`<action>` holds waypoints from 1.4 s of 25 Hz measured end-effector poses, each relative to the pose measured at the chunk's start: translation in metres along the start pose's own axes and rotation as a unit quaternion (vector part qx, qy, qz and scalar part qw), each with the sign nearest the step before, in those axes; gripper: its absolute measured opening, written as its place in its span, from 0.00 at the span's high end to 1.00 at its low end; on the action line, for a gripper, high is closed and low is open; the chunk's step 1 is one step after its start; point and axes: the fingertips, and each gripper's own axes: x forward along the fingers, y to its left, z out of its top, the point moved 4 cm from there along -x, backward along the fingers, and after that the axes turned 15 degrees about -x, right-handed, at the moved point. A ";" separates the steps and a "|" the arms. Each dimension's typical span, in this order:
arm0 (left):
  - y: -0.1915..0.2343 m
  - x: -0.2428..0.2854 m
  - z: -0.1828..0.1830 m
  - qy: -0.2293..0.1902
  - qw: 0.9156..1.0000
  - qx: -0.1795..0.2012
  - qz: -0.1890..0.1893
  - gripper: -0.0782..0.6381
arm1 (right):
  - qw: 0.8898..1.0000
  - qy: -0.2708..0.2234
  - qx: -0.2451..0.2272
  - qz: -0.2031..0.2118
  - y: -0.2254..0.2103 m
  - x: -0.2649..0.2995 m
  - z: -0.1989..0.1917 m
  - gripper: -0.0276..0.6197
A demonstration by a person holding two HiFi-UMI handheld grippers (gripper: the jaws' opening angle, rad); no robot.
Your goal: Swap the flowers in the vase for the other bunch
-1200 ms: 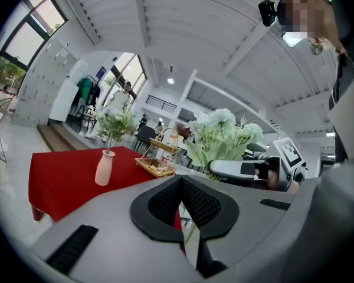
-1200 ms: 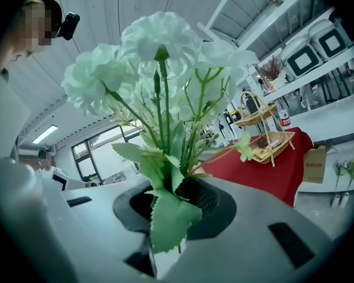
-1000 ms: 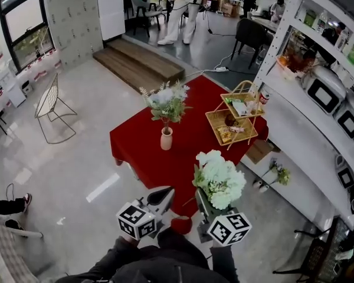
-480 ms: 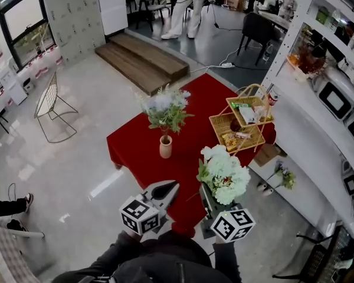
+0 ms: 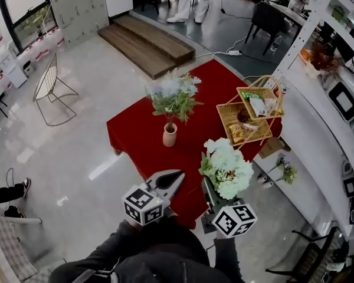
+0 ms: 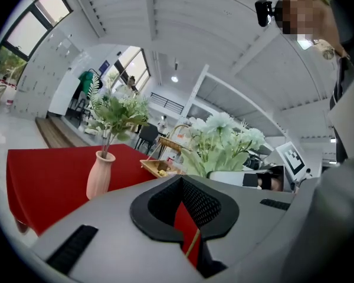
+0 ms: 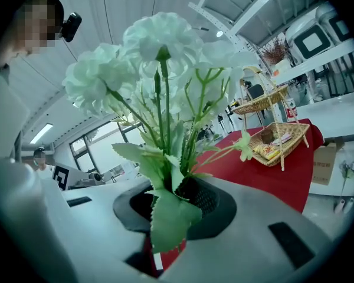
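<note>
Far left: wire chair (image 5: 50, 90) on the pale floor (image 5: 65, 152), well clear of the table. A wooden platform (image 5: 150, 37) sits further back.

My left gripper (image 6: 181, 178) has its jaws fully together, tips meeting, gripping nothing (only red cloth shows through the opening behind the tips). It's at the near edge of the table, pointing roughly level. In the left gripper view the vase is ahead and off to the left.

The table (image 5: 135, 137) is covered in a red cloth. The vase (image 5: 170, 135) is pink, upright, on the left-middle part of the cloth, apart from both grippers. The first bunch (image 5: 174, 95) is in it: green leaves, pale blooms, stems down the neck.

My right gripper (image 7: 177, 187) has its jaws narrow, clamped on the stems of the second bunch (image 5: 227, 168), which has white blooms and serrated green leaves. The stems pass between the jaws and the heads stand up beyond the tips. One leaf hangs over the near side. In the head view this bunch is over the near right part of the cloth, right of the vase and not touching it, near my left gripper.

Right of that: a two-tier basket stand (image 5: 251, 114) on the right side of the cloth, packets in both trays (too small to identify). A cardboard box (image 5: 272, 147) sits just off the table's right edge. Far right: white shelving (image 5: 318, 122) holding appliances.
</note>
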 end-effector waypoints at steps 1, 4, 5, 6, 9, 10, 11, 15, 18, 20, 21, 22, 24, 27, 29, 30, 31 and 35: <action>0.002 -0.001 -0.001 0.001 1.000 -0.001 0.003 0.88 | 1.000 -0.001 0.003 -0.001 0.002 0.000 -0.001 0.85; 0.004 -0.004 -0.003 0.007 1.000 -0.005 0.014 0.88 | 1.000 -0.007 0.013 0.001 0.011 -0.004 -0.001 0.85; 0.004 -0.005 -0.002 0.007 1.000 -0.004 0.014 0.88 | 1.000 -0.009 0.014 0.003 0.015 -0.005 -0.001 0.85; 0.003 -0.007 -0.001 0.006 1.000 -0.002 0.014 0.88 | 1.000 -0.011 0.014 0.003 0.018 -0.006 0.000 0.85; 0.007 -0.007 0.005 -0.006 1.000 0.008 0.016 0.88 | 1.000 -0.015 0.008 -0.001 0.020 -0.008 0.001 0.85; 0.011 -0.006 0.009 -0.011 1.000 0.011 0.022 0.88 | 1.000 -0.018 0.007 -0.003 0.019 -0.007 0.002 0.85; 0.017 -0.007 0.014 -0.017 0.999 0.013 0.031 0.88 | 1.000 -0.020 0.007 -0.004 0.018 -0.007 0.003 0.85; 0.054 -0.004 0.041 -0.046 0.994 0.023 0.096 0.88 | 1.000 -0.026 0.013 -0.011 0.017 -0.003 0.004 0.85; 0.083 0.008 0.060 -0.057 0.989 0.018 0.139 0.76 | 1.000 -0.025 0.011 -0.013 0.017 0.003 0.007 0.85; 0.100 0.018 0.069 -0.052 0.986 0.020 0.159 0.59 | 1.000 -0.022 0.010 -0.013 0.017 0.007 0.008 0.85; 0.108 0.023 0.072 -0.045 0.985 0.022 0.167 0.54 | 1.000 -0.021 0.009 -0.014 0.016 0.010 0.009 0.85; 0.116 0.028 0.074 -0.037 0.984 0.021 0.172 0.50 | 1.000 -0.020 0.008 -0.015 0.015 0.012 0.010 0.85; 0.131 0.038 0.078 -0.018 0.985 0.007 0.174 0.46 | 1.000 -0.018 0.010 -0.019 0.013 0.017 0.011 0.85; 0.147 0.051 0.082 0.006 0.986 -0.024 0.163 0.43 | 0.999 -0.011 0.013 -0.027 0.006 0.025 0.011 0.85; 0.153 0.058 0.083 0.024 0.987 -0.030 0.155 0.43 | 0.999 -0.007 0.014 -0.034 0.002 0.032 0.012 0.85; 0.156 0.060 0.083 0.033 0.987 -0.030 0.152 0.43 | 0.999 -0.006 0.016 -0.036 0.000 0.035 0.012 0.85; 0.158 0.063 0.082 0.042 0.988 -0.029 0.149 0.43 | 0.999 -0.004 0.019 -0.038 -0.002 0.039 0.012 0.85; 0.165 0.072 0.084 0.065 0.988 -0.019 0.142 0.43 | 0.999 0.006 0.024 -0.039 -0.008 0.050 0.011 0.85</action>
